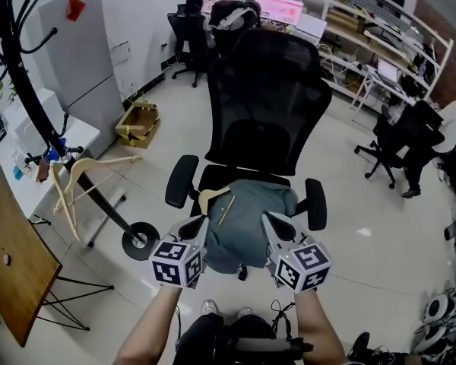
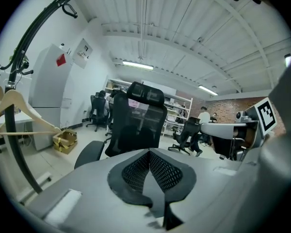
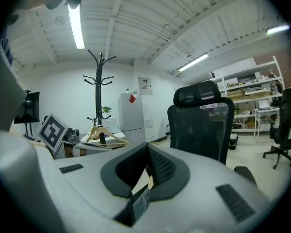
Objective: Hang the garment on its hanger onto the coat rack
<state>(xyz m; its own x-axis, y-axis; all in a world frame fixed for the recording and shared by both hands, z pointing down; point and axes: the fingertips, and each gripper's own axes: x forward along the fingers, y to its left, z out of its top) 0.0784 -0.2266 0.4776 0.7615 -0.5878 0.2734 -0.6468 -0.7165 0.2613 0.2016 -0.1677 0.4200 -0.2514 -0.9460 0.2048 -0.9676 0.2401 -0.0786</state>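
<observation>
On chair seat [image 1: 243, 175], grey garment [image 1: 252, 223], wooden hanger [image 1: 213, 198]

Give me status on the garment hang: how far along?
Done: nothing visible. The garment lies on the chair seat with its wooden hanger. In hand: nothing; left gripper and right gripper are both shut and empty at the garment's near edge. To do: grip the hanger, carry it to the coat rack, hook it on.

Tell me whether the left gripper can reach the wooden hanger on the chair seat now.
Probably yes. The left gripper hovers close to the hanger, which shows atop the garment, with nothing between them. Its jaws are shut and must open first.
</observation>
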